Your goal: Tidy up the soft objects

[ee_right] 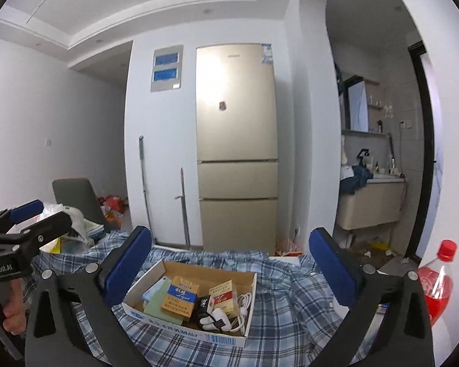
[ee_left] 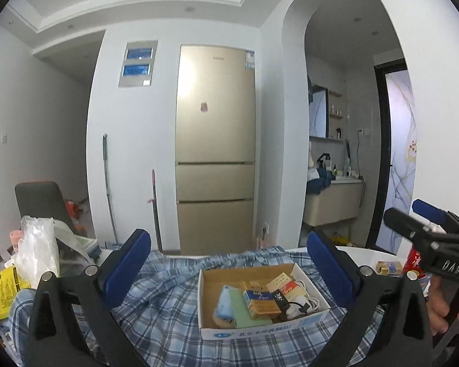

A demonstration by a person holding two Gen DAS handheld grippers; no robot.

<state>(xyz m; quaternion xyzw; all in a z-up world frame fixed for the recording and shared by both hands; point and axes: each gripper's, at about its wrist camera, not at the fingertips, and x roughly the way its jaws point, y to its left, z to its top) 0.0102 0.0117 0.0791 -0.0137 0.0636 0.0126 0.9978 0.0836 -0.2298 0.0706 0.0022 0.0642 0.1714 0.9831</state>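
Note:
A blue and white plaid shirt (ee_left: 165, 299) (ee_right: 284, 293) lies spread and crumpled over the table. On it sits an open cardboard box (ee_left: 309, 321) (ee_right: 251, 299) filled with small packs, a cable and a green pad. My left gripper (ee_left: 229, 263) hangs above the cloth in front of the box, jaws wide apart with nothing between them. My right gripper (ee_right: 229, 260) is likewise open and holds nothing, above the shirt on the near side of the box. Each gripper shows at the edge of the other's view, held by a hand.
A pile of plastic bags (ee_left: 42, 244) and a yellow pack (ee_left: 3, 287) lie at the table's left. A red drink bottle (ee_right: 437, 284) and a small yellow box (ee_left: 388, 267) stand at the right. Beyond the table are a gold fridge (ee_left: 215, 150), a chair (ee_right: 76, 197) and two mop handles (ee_left: 108, 189).

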